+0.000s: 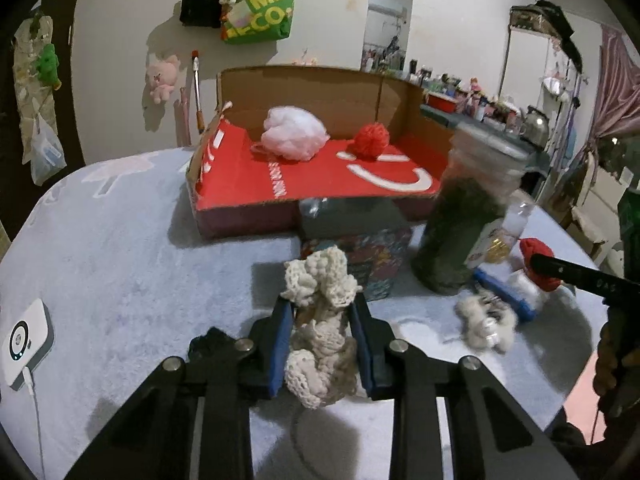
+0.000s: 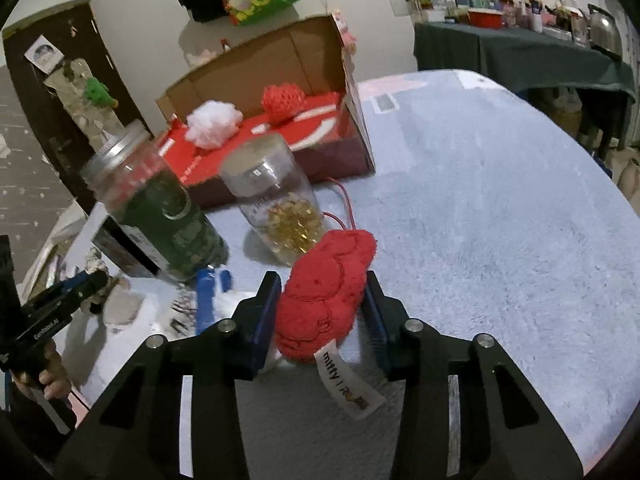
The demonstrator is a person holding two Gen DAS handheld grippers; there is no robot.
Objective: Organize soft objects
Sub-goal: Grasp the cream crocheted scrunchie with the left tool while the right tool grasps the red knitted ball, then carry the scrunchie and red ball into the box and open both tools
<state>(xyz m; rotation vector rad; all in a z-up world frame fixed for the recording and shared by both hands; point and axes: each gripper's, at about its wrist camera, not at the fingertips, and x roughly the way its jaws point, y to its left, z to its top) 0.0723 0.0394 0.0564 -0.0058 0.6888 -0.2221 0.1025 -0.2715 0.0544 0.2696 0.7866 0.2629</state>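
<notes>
Between your two grippers and the open cardboard box with the red floor (image 1: 320,184) stand the obstacles: a tall clear jar of dark green contents (image 1: 460,232) with a metal lid, a clear jar of small golden pieces (image 2: 280,200), and a dark patterned carton (image 1: 356,248) right ahead of your left gripper (image 1: 320,304). A blue-handled tool (image 2: 208,296) and a small whitish fluffy clump (image 1: 486,322) lie on the pale blue fleece tabletop (image 2: 500,220) near the jars.

The box already holds a pale pink mesh puff (image 1: 292,132) and a red yarn ball (image 1: 372,140), lying apart on its red floor.

Your left gripper's blue pads are clamped on a cream crocheted lace bundle (image 1: 320,320). The bundle sits just in front of the patterned carton, with its long axis running along the fingers, away from you toward the box.

Your right gripper (image 2: 322,284) is clamped on a red fuzzy plush piece (image 2: 324,292) beside the golden jar. Its long axis also runs along the fingers, tilted slightly right at the far end, and its white fabric label (image 2: 348,384) trails back toward you.
</notes>
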